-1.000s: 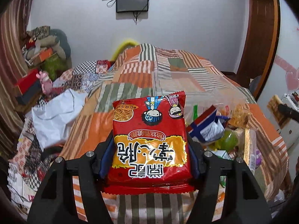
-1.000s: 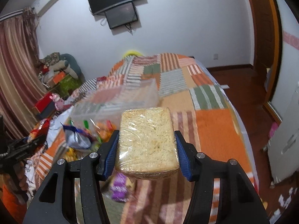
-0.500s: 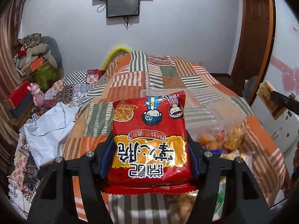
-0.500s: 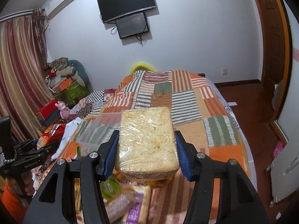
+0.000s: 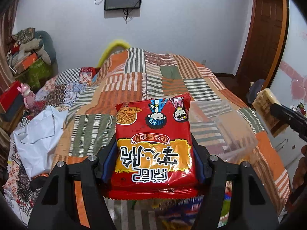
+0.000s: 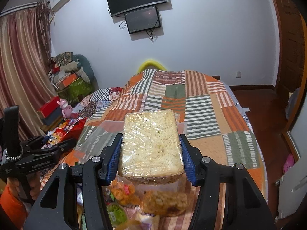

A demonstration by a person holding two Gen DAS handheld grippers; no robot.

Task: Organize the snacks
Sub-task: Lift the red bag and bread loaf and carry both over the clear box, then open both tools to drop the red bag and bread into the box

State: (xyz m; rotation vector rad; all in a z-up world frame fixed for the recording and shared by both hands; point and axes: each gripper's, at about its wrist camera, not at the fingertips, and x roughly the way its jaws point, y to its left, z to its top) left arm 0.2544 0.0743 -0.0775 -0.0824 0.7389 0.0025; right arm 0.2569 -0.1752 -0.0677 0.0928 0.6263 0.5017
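Snacks held number two, one per gripper. One red noodle-snack packet [image 5: 153, 145] sits clamped between the two blue-padded fingers of the left gripper [image 5: 152, 161], closed onto its sides; its large Chinese lettering reads upside down to the camera, with two cartoon children and a noodle picture printed at its far end, and I cannot make out a brand name. One clear-wrapped block of pale dried noodles [image 6: 151, 145], with no label showing, is pinched the same way by the right gripper [image 6: 151, 157], raised above the bed. Just below it lie several loose snacks: one bag of orange crisps [image 6: 124, 191], one bag of golden puffed pieces [image 6: 165, 201] and one round green-topped item [image 6: 115, 213], too blurred to name further. Beyond the grippers one clear plastic tub [image 5: 220, 130] rests on one orange, green and white striped patchwork quilt [image 6: 201, 103]. On the far white wall hang two dark screens [image 6: 141, 7], one above the other, writing unreadable
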